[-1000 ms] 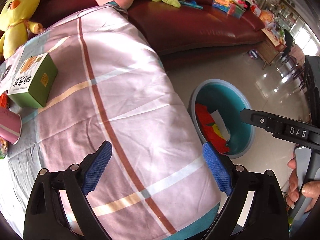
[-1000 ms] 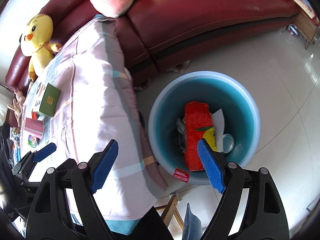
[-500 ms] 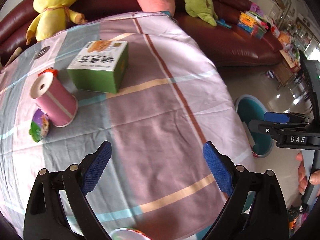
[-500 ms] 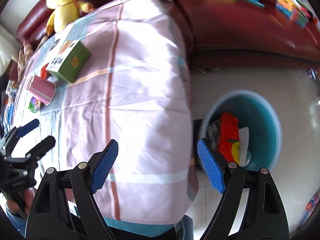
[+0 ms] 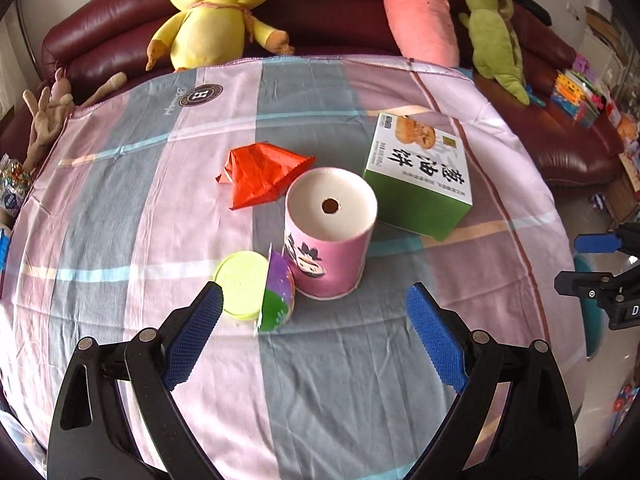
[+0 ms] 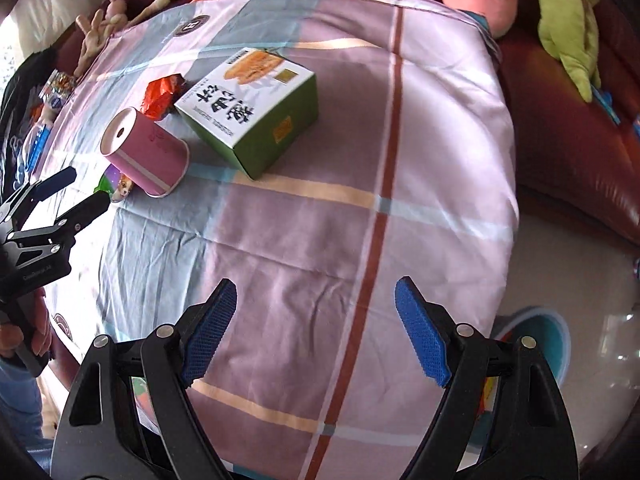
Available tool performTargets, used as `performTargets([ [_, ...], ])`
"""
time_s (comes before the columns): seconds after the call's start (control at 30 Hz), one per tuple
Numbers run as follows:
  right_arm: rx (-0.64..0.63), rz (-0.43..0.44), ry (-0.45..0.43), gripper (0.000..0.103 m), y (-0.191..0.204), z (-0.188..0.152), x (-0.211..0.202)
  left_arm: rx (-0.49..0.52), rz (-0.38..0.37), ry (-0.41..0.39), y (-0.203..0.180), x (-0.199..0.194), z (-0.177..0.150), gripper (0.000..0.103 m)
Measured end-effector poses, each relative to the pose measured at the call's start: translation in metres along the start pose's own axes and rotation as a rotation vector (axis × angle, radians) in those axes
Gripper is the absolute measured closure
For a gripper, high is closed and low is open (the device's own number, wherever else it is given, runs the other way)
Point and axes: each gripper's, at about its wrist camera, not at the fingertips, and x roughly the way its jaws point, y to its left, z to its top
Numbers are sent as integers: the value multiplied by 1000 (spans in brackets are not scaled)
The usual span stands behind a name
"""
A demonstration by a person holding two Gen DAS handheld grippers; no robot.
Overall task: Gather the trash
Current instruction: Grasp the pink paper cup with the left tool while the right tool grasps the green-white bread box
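With both the left gripper (image 5: pixel 312 336) and right gripper (image 6: pixel 316 328) spread empty, grazing the upright pink cup (image 5: pixel 330 232) at frame centre could topple it.

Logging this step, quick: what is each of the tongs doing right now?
Left tongs: open, holding nothing, above the tablecloth.
Right tongs: open, holding nothing.

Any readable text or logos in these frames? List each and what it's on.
"H" in a round emblem: tablecloth; the script beside it is too small to read.
Large Chinese characters: top of green box; its fine print is too small.
"D", cut off at the frame edge: right gripper.
Pink cup: cartoon only, no words.
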Motion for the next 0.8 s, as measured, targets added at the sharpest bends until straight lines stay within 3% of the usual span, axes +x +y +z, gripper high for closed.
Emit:
performTargets([
  [0.27, -122, -9, 2, 21, 10, 59, 7, 5, -12, 8, 1, 36, 21, 10],
  [0.33, -124, 7, -12, 21, 8, 75, 6, -2, -21, -5, 2, 39, 24, 19],
  [0.37, -123, 15, -15, 21, 8, 83, 7, 2, -29, -1, 1, 41, 24, 38],
  [0.4, -122, 26, -18, 21, 8, 92, 8, 4, -38, 8, 1, 43, 25, 45],
  [0.7, -89, 111, -37, 21, 2, 159, 44, 2, -88, 19, -4, 42, 27, 46],
  [0.8, -56, 192, -3, 41, -2, 169, 64, -6, -99, 26, -7, 44, 31, 46],
])
